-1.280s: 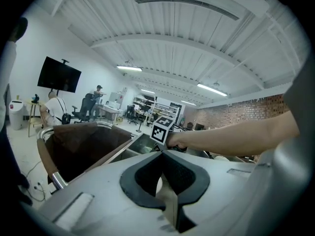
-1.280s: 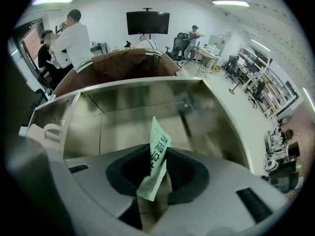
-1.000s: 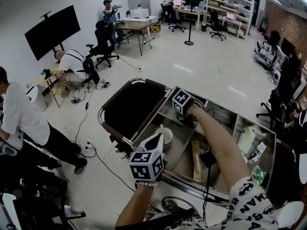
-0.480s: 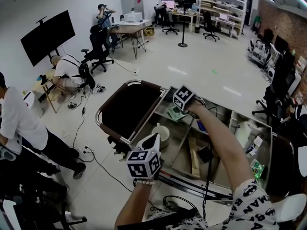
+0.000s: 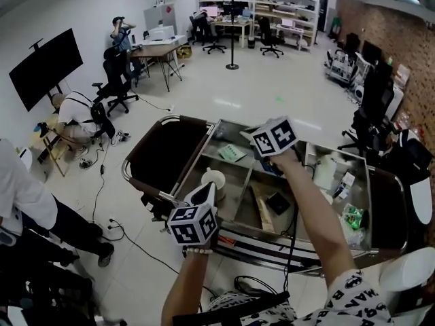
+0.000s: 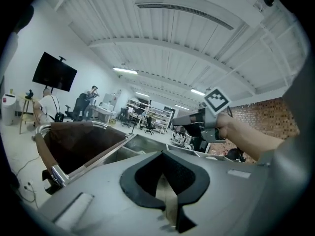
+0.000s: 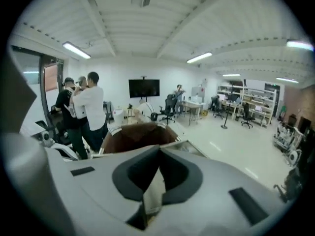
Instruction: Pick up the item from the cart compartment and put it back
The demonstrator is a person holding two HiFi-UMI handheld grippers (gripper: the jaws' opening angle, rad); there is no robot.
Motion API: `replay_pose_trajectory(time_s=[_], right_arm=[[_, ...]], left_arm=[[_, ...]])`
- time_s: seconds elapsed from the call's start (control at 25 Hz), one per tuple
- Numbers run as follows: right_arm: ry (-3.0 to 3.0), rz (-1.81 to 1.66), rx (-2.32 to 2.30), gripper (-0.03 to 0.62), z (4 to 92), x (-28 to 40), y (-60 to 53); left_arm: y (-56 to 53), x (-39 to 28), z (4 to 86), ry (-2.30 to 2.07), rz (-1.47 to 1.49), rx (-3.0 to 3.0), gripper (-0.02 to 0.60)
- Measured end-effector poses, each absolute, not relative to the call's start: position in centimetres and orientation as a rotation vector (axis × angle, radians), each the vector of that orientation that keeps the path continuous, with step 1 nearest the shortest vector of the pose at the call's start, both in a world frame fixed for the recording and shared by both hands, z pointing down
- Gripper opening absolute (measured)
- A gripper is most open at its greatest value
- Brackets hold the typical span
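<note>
My empty right gripper (image 5: 255,136), pressed together over the far edge of the cart (image 5: 219,123), may only push the green packet (image 5: 231,153)

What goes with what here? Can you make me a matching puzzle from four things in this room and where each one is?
Things:
1. white bowl
2. black screen
3. right gripper
4. green packet

Places or states:
a. in the right-end compartment of the cart
b. raised above the cart, jaws shut and empty
c. on a stand by the wall, far left
d. in a cart compartment next to the dark brown end panel

Pairs: 1-d, 2-c, 3-b, 4-a
</note>
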State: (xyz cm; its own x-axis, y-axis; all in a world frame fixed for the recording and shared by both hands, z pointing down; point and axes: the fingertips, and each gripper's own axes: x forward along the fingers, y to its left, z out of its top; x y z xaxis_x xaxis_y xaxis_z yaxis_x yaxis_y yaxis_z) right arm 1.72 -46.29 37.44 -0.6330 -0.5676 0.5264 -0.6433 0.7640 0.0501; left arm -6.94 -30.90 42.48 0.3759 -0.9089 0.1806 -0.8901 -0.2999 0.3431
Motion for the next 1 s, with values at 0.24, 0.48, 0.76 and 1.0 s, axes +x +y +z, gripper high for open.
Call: replay_pose_trajectory(time_s=[0.24, 0.48, 0.76, 1.0], right_arm=[[-2.661, 0.074, 1.095, 0.003, 33.2, 3.6, -36.7], [-2.743, 0.006, 1.213, 0.003, 34.8, 5.8, -27.7], [-2.746, 0.106, 1.215, 0.003, 40.2, 5.9, -21.4], [-2.729, 0.205, 1.188, 0.005, 43.7, 5.4, -18.0]], left_arm=[[-29.0, -6.4, 43.0, -1.548, -0.064, 2.295, 0.000], [-25.9, -5.5, 44.0, -1.542, -0.062, 2.357, 0.000], [-21.2, -4.4, 45.0, -1.531, -0.058, 2.359, 0.000], [-18.3, -3.7, 45.1, -1.525, -0.051, 2.364, 0.000]])
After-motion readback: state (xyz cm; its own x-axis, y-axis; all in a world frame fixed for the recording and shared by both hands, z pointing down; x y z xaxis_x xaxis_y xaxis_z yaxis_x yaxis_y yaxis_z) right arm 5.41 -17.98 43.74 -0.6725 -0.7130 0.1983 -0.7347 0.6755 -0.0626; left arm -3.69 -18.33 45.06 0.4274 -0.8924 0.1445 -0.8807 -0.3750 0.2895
